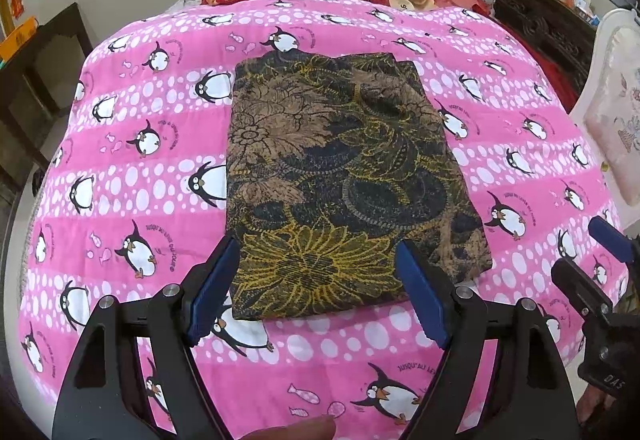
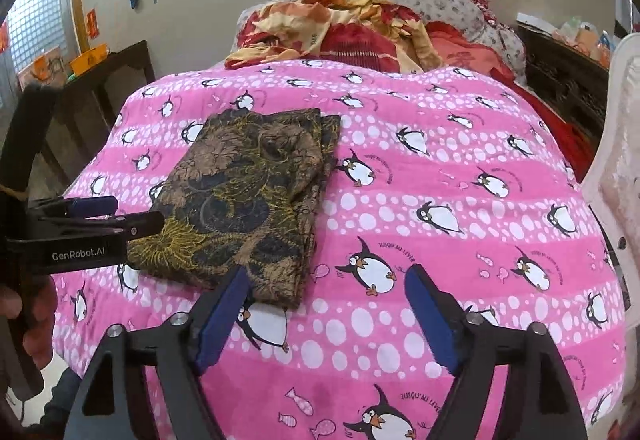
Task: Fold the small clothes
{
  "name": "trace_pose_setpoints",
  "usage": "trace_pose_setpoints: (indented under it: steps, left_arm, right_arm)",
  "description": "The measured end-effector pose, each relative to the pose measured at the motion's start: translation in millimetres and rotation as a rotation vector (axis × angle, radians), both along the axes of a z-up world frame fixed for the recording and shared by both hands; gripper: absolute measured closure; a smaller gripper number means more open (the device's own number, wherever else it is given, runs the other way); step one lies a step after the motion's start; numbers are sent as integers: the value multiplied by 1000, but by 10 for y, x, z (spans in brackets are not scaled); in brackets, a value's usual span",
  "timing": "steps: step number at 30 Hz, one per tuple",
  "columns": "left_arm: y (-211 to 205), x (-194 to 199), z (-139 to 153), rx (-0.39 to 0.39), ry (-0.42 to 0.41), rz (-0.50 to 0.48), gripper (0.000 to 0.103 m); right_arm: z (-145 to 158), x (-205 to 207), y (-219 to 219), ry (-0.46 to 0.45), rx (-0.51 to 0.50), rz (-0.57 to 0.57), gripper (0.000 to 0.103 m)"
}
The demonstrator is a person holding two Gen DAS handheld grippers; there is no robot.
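From the left wrist view, the folded garment [image 1: 340, 179], a dark cloth with a brown and yellow flower print, lies flat on the pink penguin quilt [image 1: 132, 143] of the bed. It is a tidy oblong whose long axis runs near to far, straight away from the camera. The left gripper [image 1: 320, 284] hovers over its near edge with its jaws wide open and holding nothing; the near left corner sits just inside the left pad. The right gripper [image 1: 600, 260] shows at the far right edge, off the cloth and beside its near right corner.

From the right wrist view, the garment [image 2: 244, 195] lies to the left and ahead. The right gripper [image 2: 326, 296] also has its jaws spread wide and empty, over bare quilt [image 2: 460, 167], with only its left pad at the cloth's near right corner. The left gripper [image 2: 96, 220] reaches in from the left, over the near left part of the cloth.

The left gripper seems better placed, centred on the near edge; any further fold would likely bring that edge toward the far one.
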State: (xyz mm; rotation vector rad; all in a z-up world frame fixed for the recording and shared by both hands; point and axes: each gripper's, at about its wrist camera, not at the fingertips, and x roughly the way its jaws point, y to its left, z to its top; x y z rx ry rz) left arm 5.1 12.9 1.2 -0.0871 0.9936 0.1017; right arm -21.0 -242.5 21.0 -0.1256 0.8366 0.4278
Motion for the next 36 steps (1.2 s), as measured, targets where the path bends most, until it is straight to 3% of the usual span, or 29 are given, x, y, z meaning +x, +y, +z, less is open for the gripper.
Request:
trace_pose_setpoints:
  steps: [4, 8, 27, 33, 36]
  left_arm:
    - [-9, 29, -26, 2, 10, -1, 23]
    - [-15, 42, -50, 2, 18, 0, 23]
    - [-3, 40, -99, 4, 34, -2, 23]
    - [17, -1, -61, -29, 5, -5, 23]
    - [-5, -22, -44, -6, -7, -10, 23]
  right_arm:
    - [-22, 46, 20, 30, -2, 21, 12]
    - [-80, 81, 49, 89, -4, 42, 10]
    - [-62, 29, 53, 92, -13, 32, 10]
    - [-43, 19, 76, 83, -22, 36, 10]
    - [-50, 15, 75, 85, -24, 33, 10]
